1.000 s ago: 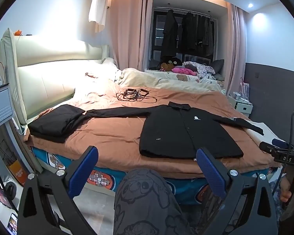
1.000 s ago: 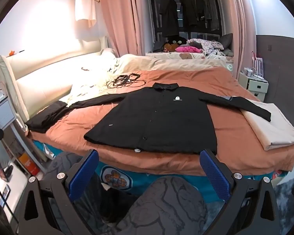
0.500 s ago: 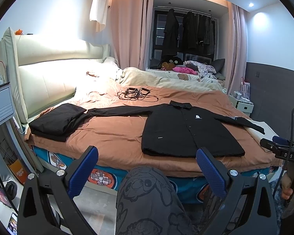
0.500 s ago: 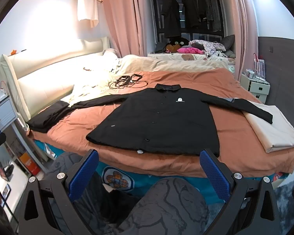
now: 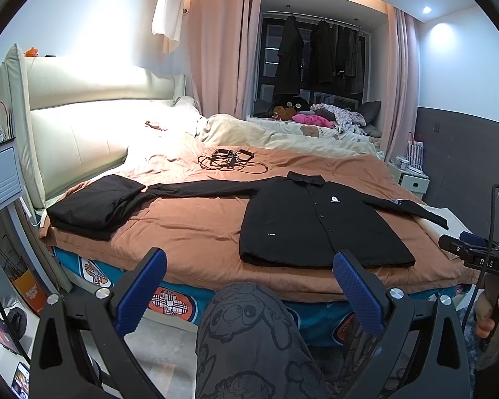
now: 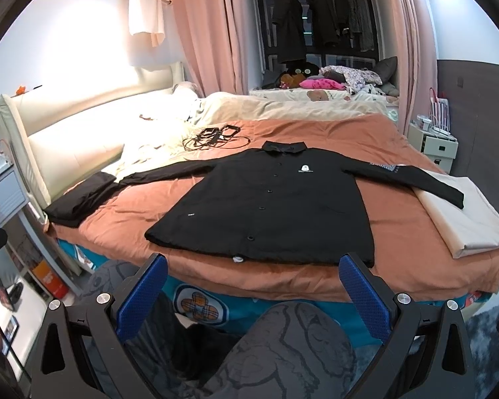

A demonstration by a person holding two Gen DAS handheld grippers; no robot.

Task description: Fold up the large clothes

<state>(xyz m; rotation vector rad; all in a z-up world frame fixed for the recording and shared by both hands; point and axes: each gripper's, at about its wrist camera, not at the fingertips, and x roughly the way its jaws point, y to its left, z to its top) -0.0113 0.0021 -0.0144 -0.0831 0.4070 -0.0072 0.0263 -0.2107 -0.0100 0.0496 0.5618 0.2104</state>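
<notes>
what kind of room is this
Most likely a home bedroom: a large bed with a padded headboard, a bedside drawer unit, and dark clothes hanging on a rail by the curtained window. A black jacket lies spread on the bed.

jacket (image 6: 269, 209): matt black cloth, smooth | bedspread (image 6: 392, 139): rust-brown cloth, soft, lightly creased | headboard (image 5: 73, 133): cream padded, slight sheen | right tool (image 6: 252, 286) pads: blue, textured; arms matt black plastic

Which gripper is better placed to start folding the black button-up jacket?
Right, probably. The black button-up jacket lies centred ahead of the open right gripper; from the open left gripper it sits off right.
</notes>
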